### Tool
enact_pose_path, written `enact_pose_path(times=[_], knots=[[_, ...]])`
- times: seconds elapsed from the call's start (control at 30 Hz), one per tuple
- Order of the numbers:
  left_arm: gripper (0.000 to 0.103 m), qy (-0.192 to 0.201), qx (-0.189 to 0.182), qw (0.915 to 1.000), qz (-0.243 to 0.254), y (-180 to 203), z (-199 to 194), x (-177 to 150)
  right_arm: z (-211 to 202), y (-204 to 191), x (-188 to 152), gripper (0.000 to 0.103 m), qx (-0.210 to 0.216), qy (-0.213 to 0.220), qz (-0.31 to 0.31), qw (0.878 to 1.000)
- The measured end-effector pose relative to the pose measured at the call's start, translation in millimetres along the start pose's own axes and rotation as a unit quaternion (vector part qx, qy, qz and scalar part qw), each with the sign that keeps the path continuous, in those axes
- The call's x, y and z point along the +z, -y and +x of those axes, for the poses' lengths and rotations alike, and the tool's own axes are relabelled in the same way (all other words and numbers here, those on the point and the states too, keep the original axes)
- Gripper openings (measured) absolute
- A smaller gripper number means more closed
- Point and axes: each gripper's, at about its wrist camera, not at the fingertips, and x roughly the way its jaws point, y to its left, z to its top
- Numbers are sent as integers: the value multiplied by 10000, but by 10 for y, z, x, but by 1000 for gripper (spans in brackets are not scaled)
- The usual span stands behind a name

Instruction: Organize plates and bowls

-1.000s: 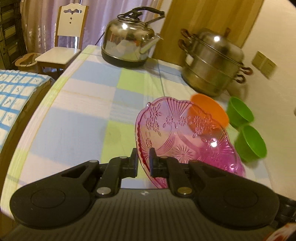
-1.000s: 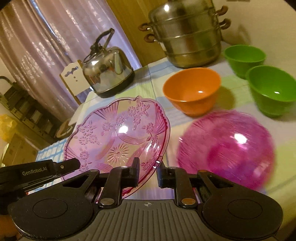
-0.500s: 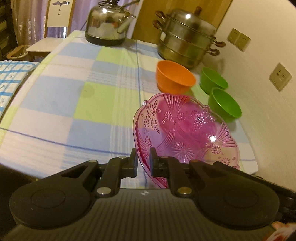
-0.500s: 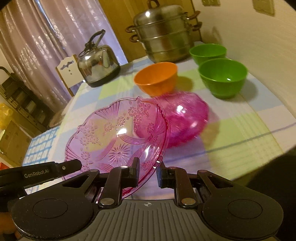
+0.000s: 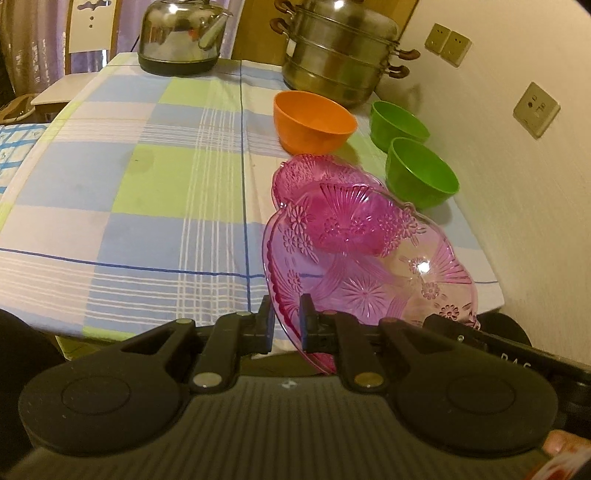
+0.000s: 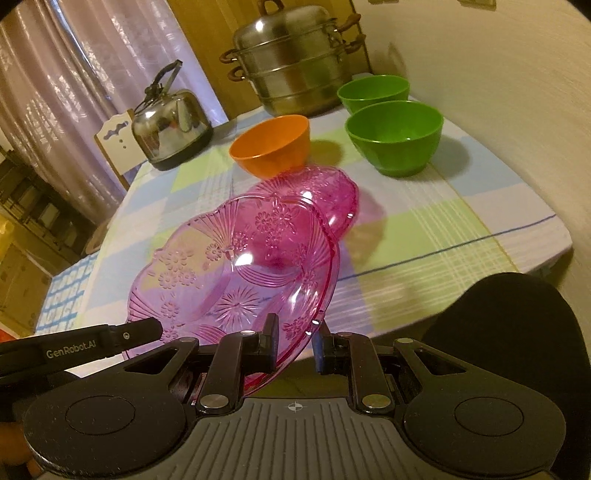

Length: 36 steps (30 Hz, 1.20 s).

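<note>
The kettle (image 5: 183, 35) top and chair (image 5: 92, 26) are cut off by the left view's upper edge. The held plate (image 5: 369, 273) hides part of the second plate (image 5: 314, 171).

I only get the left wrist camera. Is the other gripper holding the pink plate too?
Observer: Yes. In the right wrist view, the right gripper has its fingers shut on the pink plate at its near rim.
Operator: My picture cuts off the kettle's top. Has it got a handle?
Observer: Yes. The kettle has a dark handle arching up over its lid.
</note>
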Motion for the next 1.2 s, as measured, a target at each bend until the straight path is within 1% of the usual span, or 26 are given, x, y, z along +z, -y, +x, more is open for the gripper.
enact_pose_path(times=[0.77, 1.0, 1.2], knots=[[12, -148, -150, 9997, 106, 81, 206, 19, -20, 127, -23, 19, -188, -20, 112, 9998], [12, -140, -206, 9996, 105, 108, 316, 100, 15, 177, 48, 19, -255, 27, 124, 9996], [12, -87, -216, 9997, 78, 123, 447, 264, 130, 202, 214, 19, -257, 74, 119, 9996]])
